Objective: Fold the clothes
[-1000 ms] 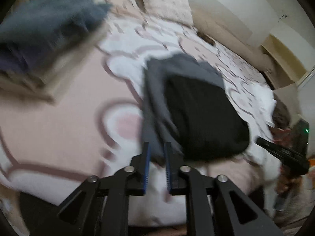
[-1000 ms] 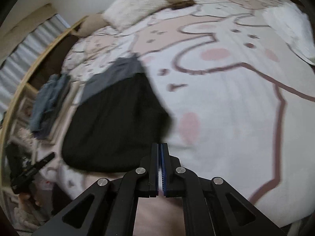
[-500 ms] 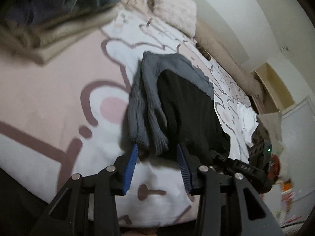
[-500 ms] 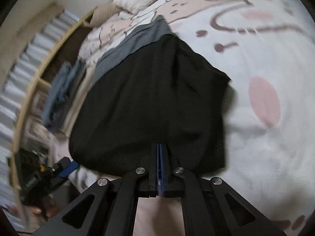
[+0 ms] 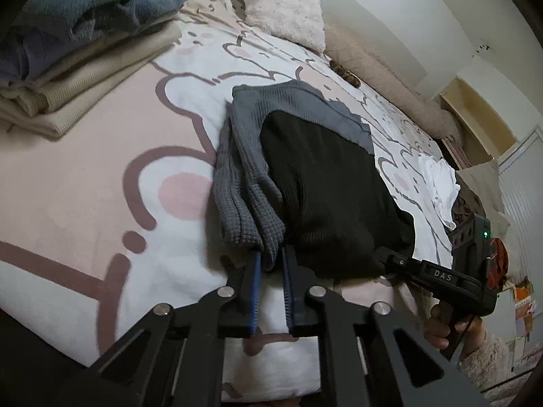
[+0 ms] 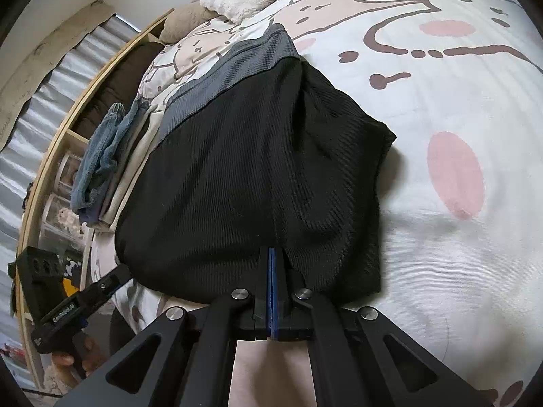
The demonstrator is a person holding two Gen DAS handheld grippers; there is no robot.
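Observation:
A black ribbed garment [image 5: 322, 186] lies on top of a grey knit one [image 5: 244, 186] on the bed's near side. My left gripper [image 5: 271, 257] is shut on the grey garment's near edge, with knit fabric bunched between its blue pads. The right gripper [image 6: 273, 254] is shut, its tips tucked into the black garment's [image 6: 254, 169] near hem, where a crease runs up from them. A grey band [image 6: 237, 61] shows beyond the black. Each view shows the other gripper at the same near edge: the right gripper [image 5: 381, 254] and the left gripper [image 6: 124, 271], each held by a hand.
A stack of folded clothes [image 5: 68, 51] sits far left on the pink-and-white bedspread [image 5: 85, 186]. A fluffy pillow [image 5: 285, 17] lies at the head, a white cloth [image 5: 437, 179] at the right. A wooden shelf [image 6: 51, 186] runs along the bed's left side. The bed's front edge is right below the grippers.
The left gripper opened half a second ago and has now narrowed onto the grey edge. The right gripper, shut throughout, moved in until its tips reached the black hem.

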